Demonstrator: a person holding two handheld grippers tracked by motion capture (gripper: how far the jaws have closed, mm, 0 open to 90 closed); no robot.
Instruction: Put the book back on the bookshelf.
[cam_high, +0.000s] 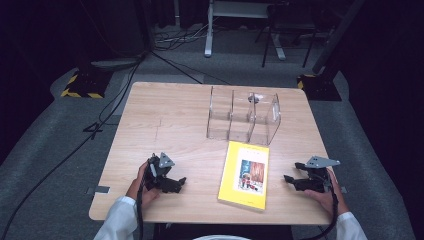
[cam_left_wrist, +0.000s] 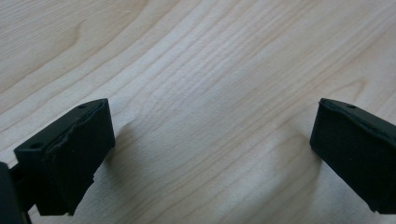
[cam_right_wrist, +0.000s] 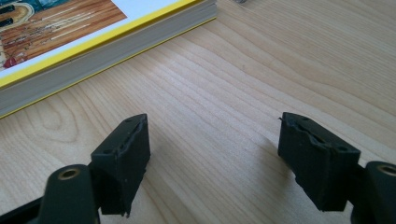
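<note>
book (cam_right_wrist: 70, 37): cut off by top + left edge in right gripper view, cover pic partly seen
small thing in organizer (cam_high: 252, 98): too tiny to ID

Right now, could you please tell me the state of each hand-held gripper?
Left hand-held gripper: open, holding nothing.
Right hand-held gripper: open, holding nothing.

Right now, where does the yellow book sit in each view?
High view: yellow book lies flat at lower centre, near the clear rack.
Left gripper view: bare table between the open jaws.
Right gripper view: book at upper left, page edge facing the open jaws.
Shared landmark: the wood-grain table.
</note>
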